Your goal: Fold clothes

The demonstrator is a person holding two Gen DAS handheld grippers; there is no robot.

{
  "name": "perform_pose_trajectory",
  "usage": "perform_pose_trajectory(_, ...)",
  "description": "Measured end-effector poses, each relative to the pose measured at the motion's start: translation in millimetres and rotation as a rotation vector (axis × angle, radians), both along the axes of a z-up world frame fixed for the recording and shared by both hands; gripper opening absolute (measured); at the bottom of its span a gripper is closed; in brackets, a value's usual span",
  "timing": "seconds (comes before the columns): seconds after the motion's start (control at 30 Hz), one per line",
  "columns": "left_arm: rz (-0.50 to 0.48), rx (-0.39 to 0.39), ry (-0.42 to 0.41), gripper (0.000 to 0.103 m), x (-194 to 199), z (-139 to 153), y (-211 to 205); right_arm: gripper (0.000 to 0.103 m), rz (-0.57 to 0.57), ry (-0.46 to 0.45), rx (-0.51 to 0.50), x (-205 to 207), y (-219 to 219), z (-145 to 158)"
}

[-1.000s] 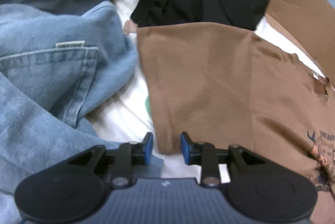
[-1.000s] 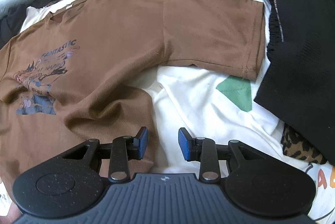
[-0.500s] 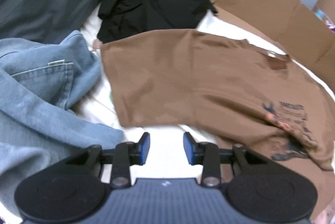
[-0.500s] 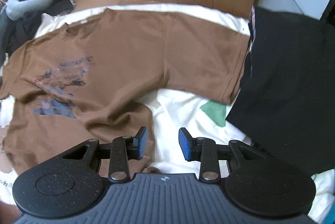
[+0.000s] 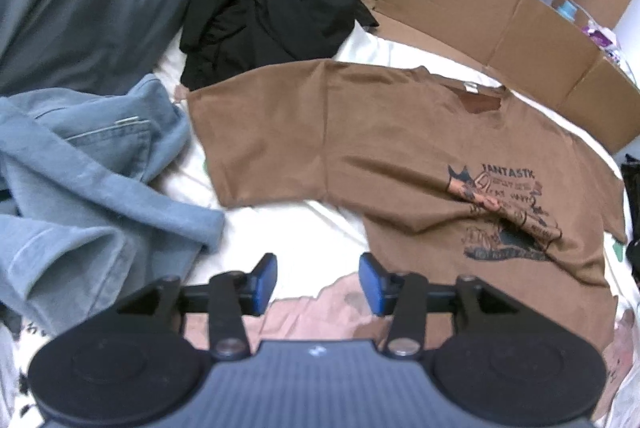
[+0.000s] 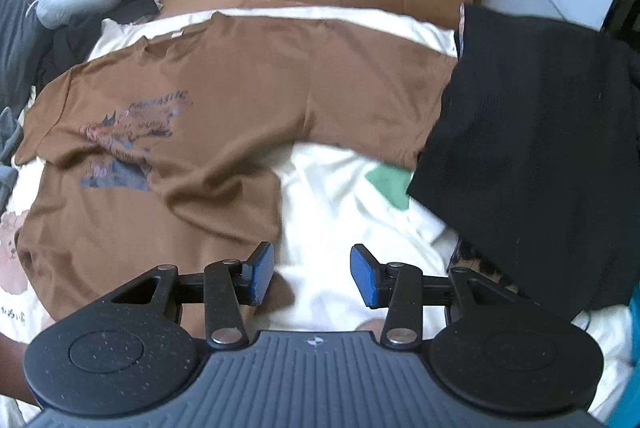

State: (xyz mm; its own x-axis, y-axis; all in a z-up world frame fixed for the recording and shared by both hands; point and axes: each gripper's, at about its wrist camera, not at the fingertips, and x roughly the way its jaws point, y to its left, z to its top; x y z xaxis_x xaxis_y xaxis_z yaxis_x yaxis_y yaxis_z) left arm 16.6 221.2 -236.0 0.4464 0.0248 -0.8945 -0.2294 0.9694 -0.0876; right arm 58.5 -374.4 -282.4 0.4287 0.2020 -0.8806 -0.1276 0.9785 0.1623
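The brown T-shirt [image 5: 400, 156] lies face up and spread across the white sheet [image 5: 304, 228], filling the middle and right of the left wrist view and the left and centre of the right wrist view [image 6: 224, 100]. It is not flat: creases run through the printed chest, and the lower body is bunched.

Folding over those creases would likely lock them in and leave a lopsided fold. Both tongs hang above the cloth, empty. The left tongs [image 5: 318, 282] have jaws opening over bare sheet; the right tongs [image 6: 312, 274] are opening too, with the left pad just over the shirt's edge.

Crowding is the second risk. A black garment [image 6: 532, 148] at the right of the right wrist view overlaps one sleeve end, so lifting that sleeve could drag it along. Blue jeans [image 5: 80, 180] lie just beside the other sleeve, with black clothes [image 5: 264, 28] above it. Flattened cardboard [image 5: 460, 16] borders the far side.
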Motion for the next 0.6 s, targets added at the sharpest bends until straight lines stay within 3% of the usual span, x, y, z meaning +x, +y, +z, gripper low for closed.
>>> perform_pose_trajectory(0.27,-0.037,0.005,0.060,0.049,-23.3,-24.0,-11.5,0.046,0.062,0.035,0.010,-17.9,6.4,-44.2)
perform_pose_trajectory(0.6,0.004,-0.067,0.129,0.050,-32.2,-69.6,-19.3,0.041,0.200,0.028,-0.016,-14.1,19.1,-67.5)
